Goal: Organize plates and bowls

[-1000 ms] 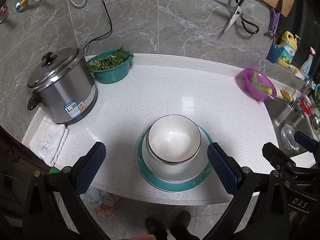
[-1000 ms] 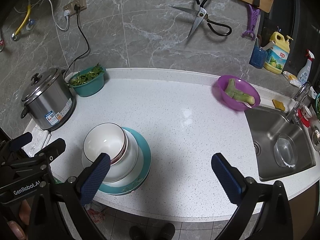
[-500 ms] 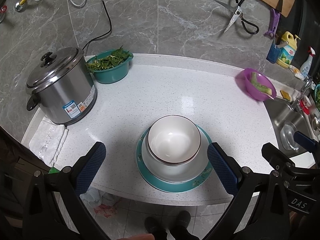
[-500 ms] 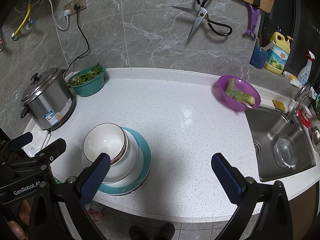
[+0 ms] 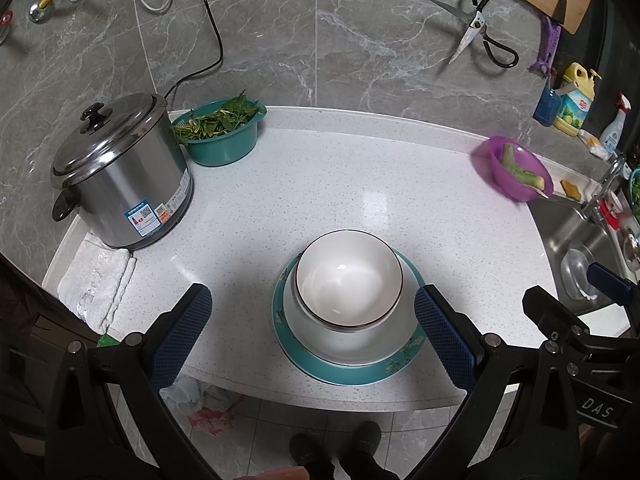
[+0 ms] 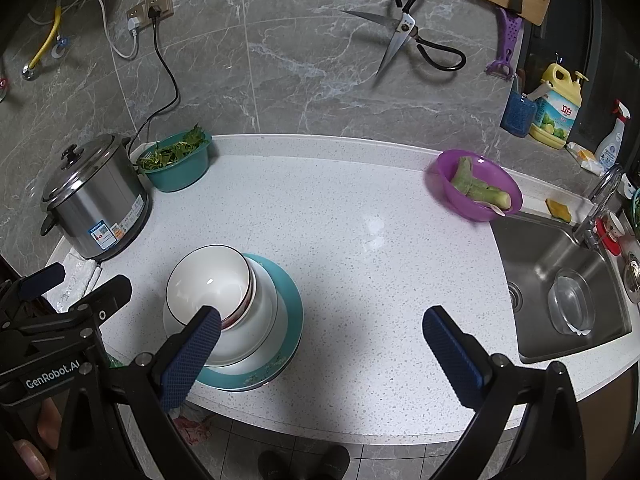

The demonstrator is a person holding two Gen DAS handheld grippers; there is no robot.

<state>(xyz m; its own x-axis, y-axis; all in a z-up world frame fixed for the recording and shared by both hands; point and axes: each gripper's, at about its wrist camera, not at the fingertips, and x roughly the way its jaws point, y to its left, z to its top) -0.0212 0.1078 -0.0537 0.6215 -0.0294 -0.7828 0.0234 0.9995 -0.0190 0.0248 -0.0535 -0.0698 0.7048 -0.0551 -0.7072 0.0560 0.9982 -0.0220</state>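
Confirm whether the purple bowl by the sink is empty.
No, the purple bowl holds pale green vegetable pieces, seen plainly in the right wrist view.

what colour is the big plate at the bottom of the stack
Teal, with a small floral pattern on its rim; clearest in the left wrist view.

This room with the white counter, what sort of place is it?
Most likely a home kitchen: a steel sink is set into the counter, a rice cooker is plugged into the wall, and kitchen scissors hang on the tiles.
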